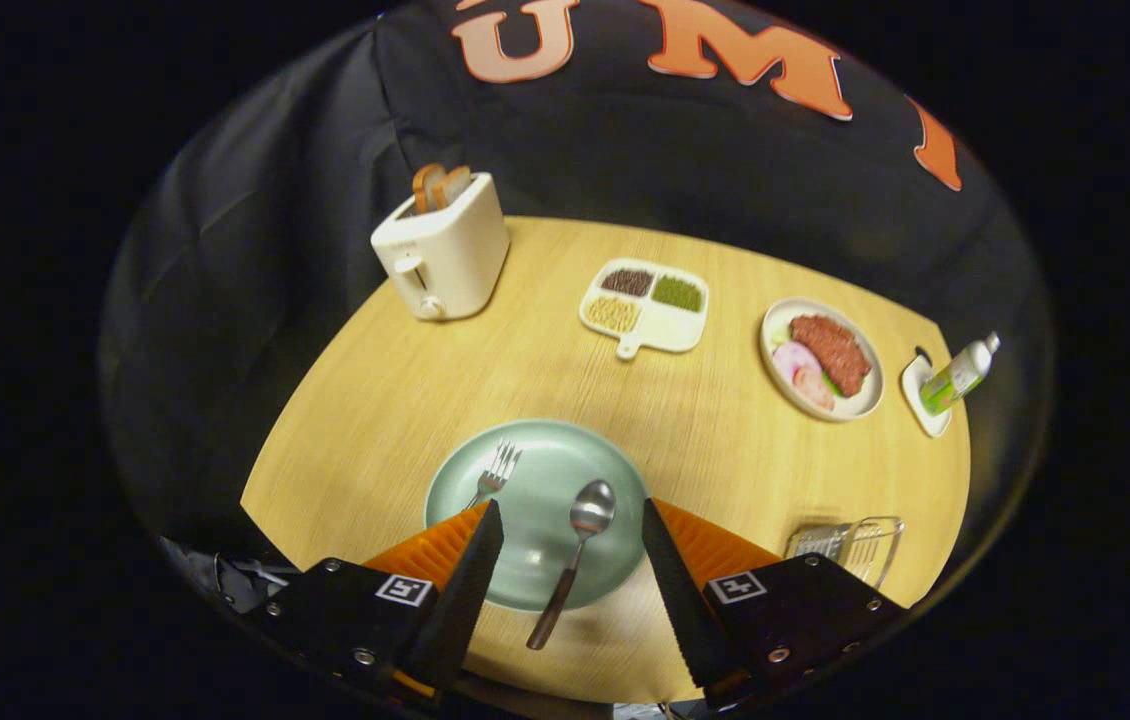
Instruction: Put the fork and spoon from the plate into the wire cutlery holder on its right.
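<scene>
A pale green plate (535, 470) lies on the wooden table just ahead of my fingers. On it a spoon (573, 555) rests with its bowl up and its dark handle reaching over the near rim, in line with the gap between the fingers. A fork (495, 474) lies on the plate's left part, its handle hidden behind the left finger (470, 570). My gripper (572, 520) hovers above the plate, open, with nothing between the fingers. The wire cutlery holder (850, 545) stands to the right of the plate, partly hidden by the right finger.
Farther back stand a cream toaster (440, 255) with bread slices, a divided white tray (645, 305) of beans, and a plate of meat (822, 357). A green-white bottle (960, 375) lies on a small dish at the far right edge. The table edge curves close on the left.
</scene>
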Tool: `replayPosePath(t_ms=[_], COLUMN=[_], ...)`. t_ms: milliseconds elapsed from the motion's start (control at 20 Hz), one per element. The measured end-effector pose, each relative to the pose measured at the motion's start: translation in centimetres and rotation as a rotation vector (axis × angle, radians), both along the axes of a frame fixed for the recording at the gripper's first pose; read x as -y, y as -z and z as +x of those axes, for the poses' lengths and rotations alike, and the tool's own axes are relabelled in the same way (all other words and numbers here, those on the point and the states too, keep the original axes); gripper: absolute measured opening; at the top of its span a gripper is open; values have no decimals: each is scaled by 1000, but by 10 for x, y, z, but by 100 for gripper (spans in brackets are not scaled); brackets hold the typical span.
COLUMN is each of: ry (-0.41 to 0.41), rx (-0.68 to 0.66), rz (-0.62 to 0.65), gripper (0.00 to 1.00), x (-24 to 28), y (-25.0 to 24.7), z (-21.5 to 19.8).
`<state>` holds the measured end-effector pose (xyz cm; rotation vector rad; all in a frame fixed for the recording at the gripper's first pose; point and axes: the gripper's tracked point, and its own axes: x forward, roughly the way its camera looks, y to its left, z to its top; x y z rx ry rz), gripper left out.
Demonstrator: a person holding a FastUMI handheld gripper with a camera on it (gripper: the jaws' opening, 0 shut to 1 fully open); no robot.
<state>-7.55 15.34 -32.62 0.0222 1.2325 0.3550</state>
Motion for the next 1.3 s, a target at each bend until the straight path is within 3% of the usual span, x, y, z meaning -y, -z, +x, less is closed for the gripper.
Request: replayPosePath(t_ms=[300, 650, 950, 1150, 1300], ry=[-24, 0, 26, 44, 49], rx=[-227, -355, -359, -370, -344], rz=[-68, -116, -137, -100, -67], gripper=[67, 46, 16, 7, 6], x=[0, -1, -1, -2, -5], y=[54, 90, 99, 98, 92], z=[-38, -60, -55, -55, -52])
